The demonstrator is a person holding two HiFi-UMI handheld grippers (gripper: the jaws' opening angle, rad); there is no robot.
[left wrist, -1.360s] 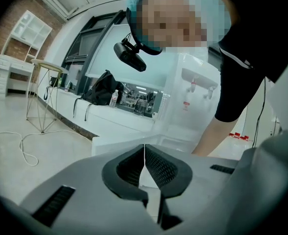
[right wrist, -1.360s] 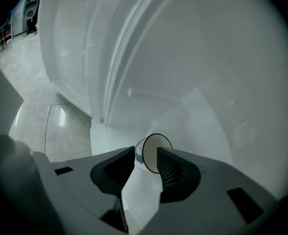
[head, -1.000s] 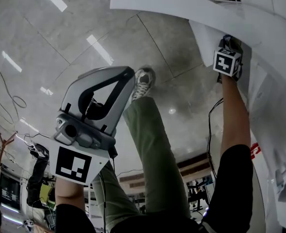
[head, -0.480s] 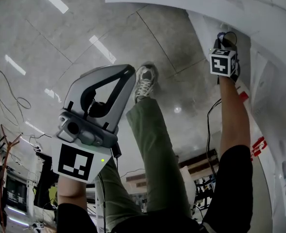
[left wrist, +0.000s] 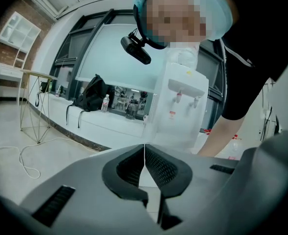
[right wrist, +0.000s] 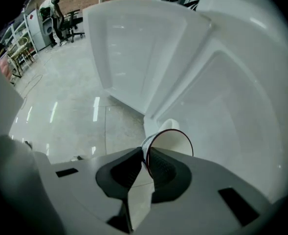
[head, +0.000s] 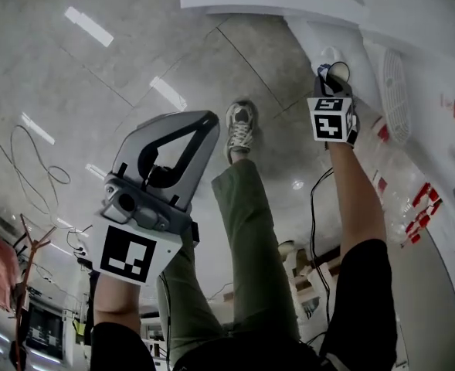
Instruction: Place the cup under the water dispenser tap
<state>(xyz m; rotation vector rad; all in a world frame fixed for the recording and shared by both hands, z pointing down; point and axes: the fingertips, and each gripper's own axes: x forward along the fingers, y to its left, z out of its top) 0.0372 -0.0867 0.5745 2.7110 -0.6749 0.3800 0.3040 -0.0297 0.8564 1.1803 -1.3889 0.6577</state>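
The cup [right wrist: 172, 142] is pinched by its rim in the right claw [right wrist: 144, 156] and held close to a white panel [right wrist: 222, 82]. The left claw [left wrist: 144, 153] is pressed together, well apart.

Your colours: mostly grey and white.
Your cup [right wrist: 172, 144] is white with a dark red rim; right gripper [right wrist: 144, 155] and left gripper [left wrist: 144, 151] are grey with black ribbed pads [right wrist: 161, 168]; trousers [head: 250, 238] olive green.

Glossy grey tiled floor [head: 134, 45] reflecting ceiling lights. A person's sneaker [head: 241, 124] stands on it; a thin cable [left wrist: 20, 155] lies looped at the left.
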